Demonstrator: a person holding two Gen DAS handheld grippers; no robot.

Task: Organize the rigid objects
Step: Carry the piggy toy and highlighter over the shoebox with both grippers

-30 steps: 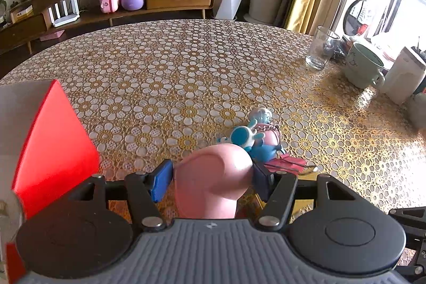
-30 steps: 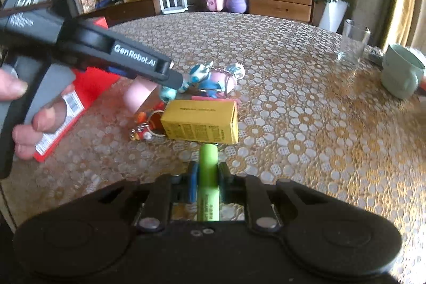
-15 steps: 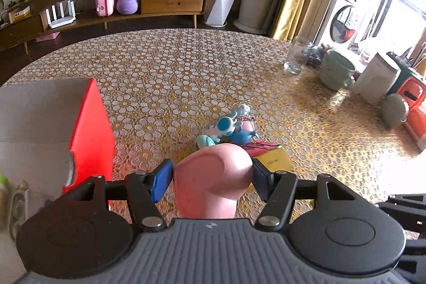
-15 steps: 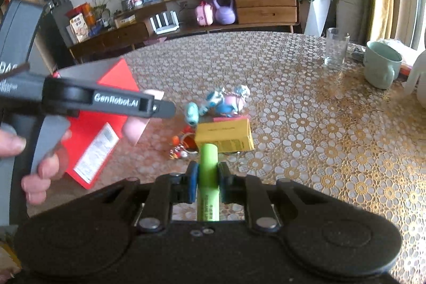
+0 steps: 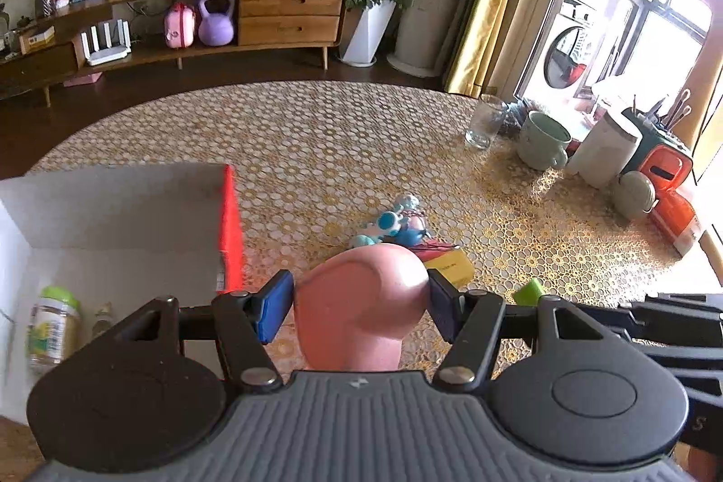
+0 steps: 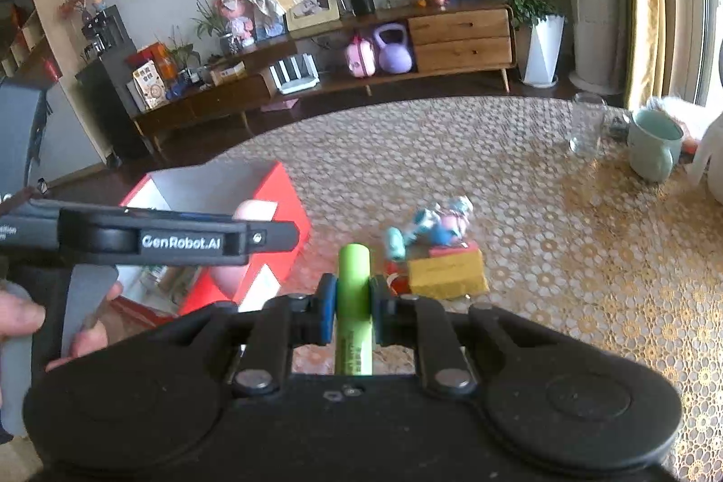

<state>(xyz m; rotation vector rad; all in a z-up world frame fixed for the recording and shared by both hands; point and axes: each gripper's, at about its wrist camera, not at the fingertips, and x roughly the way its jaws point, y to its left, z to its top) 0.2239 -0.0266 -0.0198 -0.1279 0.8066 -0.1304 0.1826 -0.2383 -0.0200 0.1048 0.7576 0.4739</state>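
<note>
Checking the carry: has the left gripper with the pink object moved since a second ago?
Yes. The left gripper, shut on the pink object, has risen toward the red box, whose inside now shows.

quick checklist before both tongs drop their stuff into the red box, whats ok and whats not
1. Left tongs gripping the pink object: ok, pads press on both sides.
2. Right tongs gripping the green tube: ok, clamped shut on it.
3. Red box open on top: ok.
4. Room inside the box: ok, only a bottle shows at one side.
5. Pink object over the opening: cannot tell, it looks near the box's edge.
6. Tongs clear of each other: cannot tell, they are close.
</note>
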